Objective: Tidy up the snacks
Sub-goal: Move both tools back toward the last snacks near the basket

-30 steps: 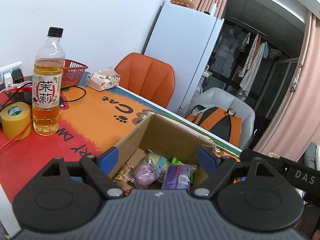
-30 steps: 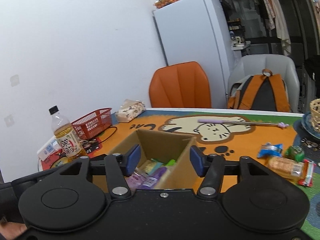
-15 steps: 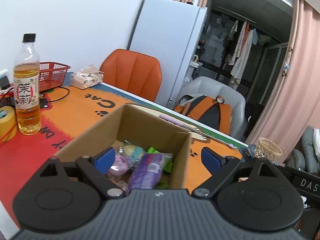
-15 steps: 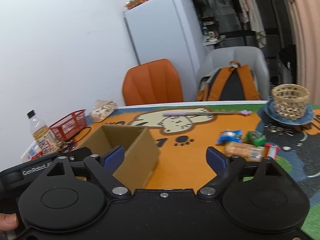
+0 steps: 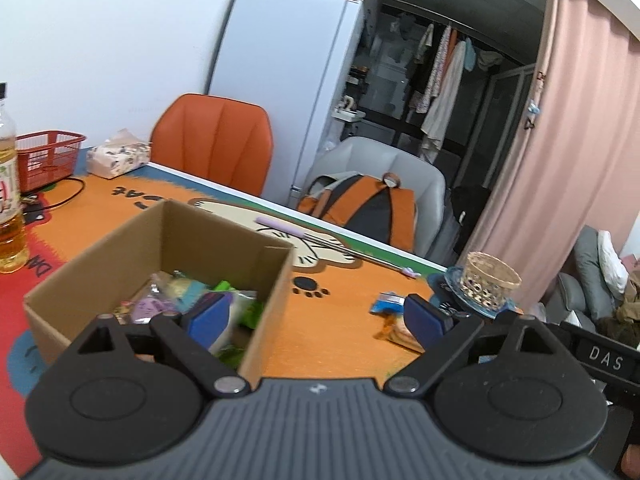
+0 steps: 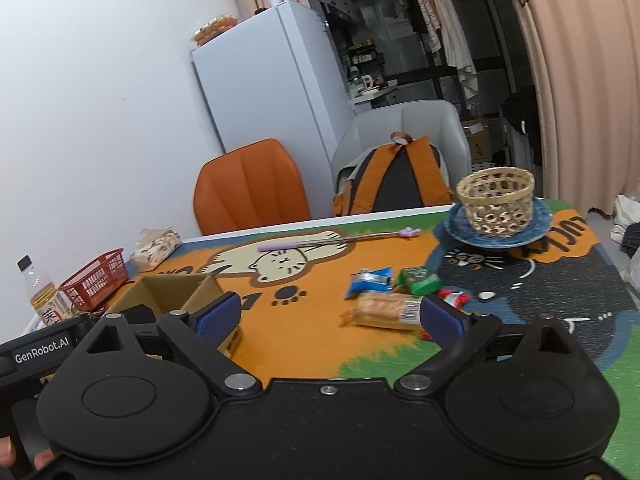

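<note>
Both hand-held grippers, left [image 5: 316, 314] and right [image 6: 330, 314], gape wide and empty; next, likely grasp a loose snack [image 6: 386, 310] for the box [image 5: 160, 256].

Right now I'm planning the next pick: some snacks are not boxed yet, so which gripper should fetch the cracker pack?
Right. The right gripper is open and empty, with the cracker pack just ahead by its right finger. The left gripper, also open, sits over the cardboard box, farther from the loose snacks.
</note>
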Motion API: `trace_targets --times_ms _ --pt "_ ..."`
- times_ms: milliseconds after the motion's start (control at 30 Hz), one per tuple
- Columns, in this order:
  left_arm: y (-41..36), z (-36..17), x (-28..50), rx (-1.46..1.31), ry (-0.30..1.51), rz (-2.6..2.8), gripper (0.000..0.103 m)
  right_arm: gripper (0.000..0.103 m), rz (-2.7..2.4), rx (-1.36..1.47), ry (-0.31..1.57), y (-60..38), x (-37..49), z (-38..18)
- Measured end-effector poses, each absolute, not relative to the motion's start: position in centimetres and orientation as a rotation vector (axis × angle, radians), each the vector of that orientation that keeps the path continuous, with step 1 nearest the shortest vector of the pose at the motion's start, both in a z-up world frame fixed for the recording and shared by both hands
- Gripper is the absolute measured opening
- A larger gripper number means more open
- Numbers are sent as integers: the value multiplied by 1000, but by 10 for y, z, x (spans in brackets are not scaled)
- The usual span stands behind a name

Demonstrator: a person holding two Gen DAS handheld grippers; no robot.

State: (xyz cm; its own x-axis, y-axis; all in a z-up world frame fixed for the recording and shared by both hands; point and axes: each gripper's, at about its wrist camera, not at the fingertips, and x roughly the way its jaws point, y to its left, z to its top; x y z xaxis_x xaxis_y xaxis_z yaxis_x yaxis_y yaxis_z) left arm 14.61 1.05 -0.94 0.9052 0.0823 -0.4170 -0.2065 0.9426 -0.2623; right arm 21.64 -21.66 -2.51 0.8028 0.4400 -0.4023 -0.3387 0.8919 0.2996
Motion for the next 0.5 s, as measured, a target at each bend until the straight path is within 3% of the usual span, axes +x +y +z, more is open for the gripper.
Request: trace_targets --times_ms 300,500 --pt "-15 -11 167 -275 449 108 93 95 370 259 486 -248 231 -34" --pt "-26 -9 189 -265 465 127 93 83 352 281 505 -260 252 -40"
